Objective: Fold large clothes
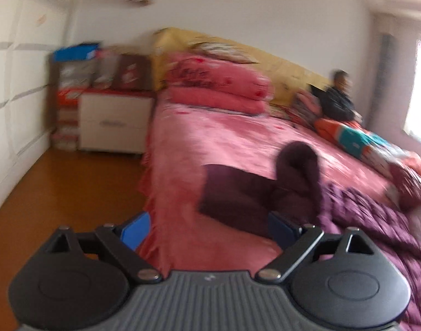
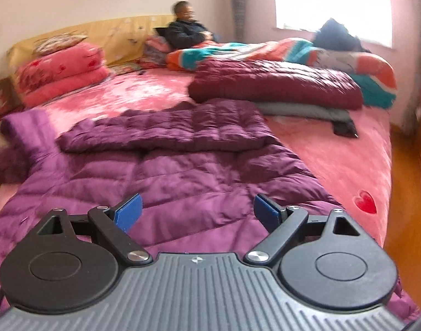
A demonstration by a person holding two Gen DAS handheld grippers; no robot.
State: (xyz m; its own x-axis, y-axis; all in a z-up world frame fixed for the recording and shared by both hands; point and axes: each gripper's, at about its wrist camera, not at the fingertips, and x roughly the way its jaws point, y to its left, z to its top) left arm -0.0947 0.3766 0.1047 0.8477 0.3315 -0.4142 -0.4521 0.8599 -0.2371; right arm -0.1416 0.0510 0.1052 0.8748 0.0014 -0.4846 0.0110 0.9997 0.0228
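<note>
A purple quilted down coat [image 2: 183, 171] lies spread on the pink bed [image 2: 334, 160], one part folded over across its upper half. In the left wrist view its dark sleeve [image 1: 238, 195] and hood [image 1: 301, 160] lie on the bedspread, with the quilted body [image 1: 375, 220] at the right. My right gripper [image 2: 198, 212] hovers open just above the coat's near part, nothing between its blue pads. At the bed's left edge, short of the sleeve, my left gripper [image 1: 207, 230] is open and empty too.
A dark red quilted garment [image 2: 276, 82] lies on a grey one farther back. Folded pink blankets [image 1: 218, 88] sit by the headboard. A person [image 2: 185, 27] sits at the far side under a colourful quilt [image 2: 348, 55]. A white nightstand [image 1: 114, 121] and wooden floor [image 1: 59, 193] lie left of the bed.
</note>
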